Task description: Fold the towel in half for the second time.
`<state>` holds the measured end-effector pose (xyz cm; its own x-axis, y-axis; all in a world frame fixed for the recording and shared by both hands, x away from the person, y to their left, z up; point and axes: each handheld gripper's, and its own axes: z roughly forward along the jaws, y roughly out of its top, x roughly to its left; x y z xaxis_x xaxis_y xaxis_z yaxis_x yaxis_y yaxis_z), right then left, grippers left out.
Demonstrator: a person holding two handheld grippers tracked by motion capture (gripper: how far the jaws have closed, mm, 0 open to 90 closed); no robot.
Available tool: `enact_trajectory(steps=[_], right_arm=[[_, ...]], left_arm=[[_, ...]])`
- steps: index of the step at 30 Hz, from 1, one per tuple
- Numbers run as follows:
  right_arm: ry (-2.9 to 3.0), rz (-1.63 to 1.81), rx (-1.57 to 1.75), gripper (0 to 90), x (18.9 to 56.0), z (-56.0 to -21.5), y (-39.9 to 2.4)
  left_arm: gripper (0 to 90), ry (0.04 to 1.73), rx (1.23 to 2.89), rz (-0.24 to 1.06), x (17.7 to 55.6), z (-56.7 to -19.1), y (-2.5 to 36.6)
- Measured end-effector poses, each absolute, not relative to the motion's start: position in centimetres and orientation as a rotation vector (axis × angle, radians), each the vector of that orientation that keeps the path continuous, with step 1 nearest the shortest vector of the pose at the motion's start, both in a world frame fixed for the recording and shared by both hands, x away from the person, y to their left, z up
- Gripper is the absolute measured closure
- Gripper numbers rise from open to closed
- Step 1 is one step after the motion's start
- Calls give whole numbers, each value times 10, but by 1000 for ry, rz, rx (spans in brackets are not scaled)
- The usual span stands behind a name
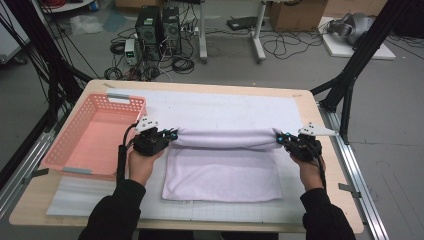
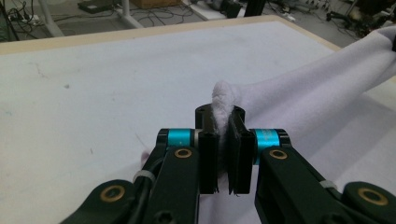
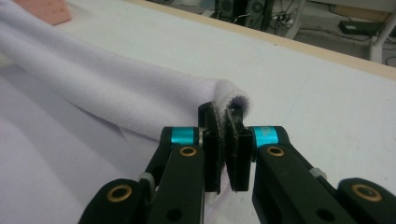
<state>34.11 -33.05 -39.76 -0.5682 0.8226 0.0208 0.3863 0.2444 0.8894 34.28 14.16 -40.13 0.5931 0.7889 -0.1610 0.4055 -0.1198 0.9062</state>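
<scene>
Two grips: the left gripper (image 1: pixel 169 134) and the right gripper (image 1: pixel 283 138) each have their fingers clamped on one end of the towel's lifted fold.
Towel: the white towel (image 1: pixel 225 172) lies on the white mat (image 1: pixel 225 102) in the middle of the desk (image 1: pixel 327 175); its near half is flat, its far edge is gathered into a raised roll between the grippers.
Long axis: the roll runs left to right across the desk, level, pulled fairly taut from one gripper to the other.
Direction of the fold: the flat part lies toward the person, so I judge the held edge is to be carried that way.
Nearer hand: neither; both sit at matching ends.
Basket: the pink basket (image 1: pixel 92 135) stands just left of the left gripper.
Hidden: how many layers are pinched is unclear, and the towel's far underside is out of sight.
</scene>
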Motion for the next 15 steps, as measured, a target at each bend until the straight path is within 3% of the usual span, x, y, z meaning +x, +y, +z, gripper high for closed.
enact_trajectory(steps=[15], right_arm=[[2129,1279,1008,865,284,-409,-330]], left_arm=[[840,927,1804,405,297,-414,151]])
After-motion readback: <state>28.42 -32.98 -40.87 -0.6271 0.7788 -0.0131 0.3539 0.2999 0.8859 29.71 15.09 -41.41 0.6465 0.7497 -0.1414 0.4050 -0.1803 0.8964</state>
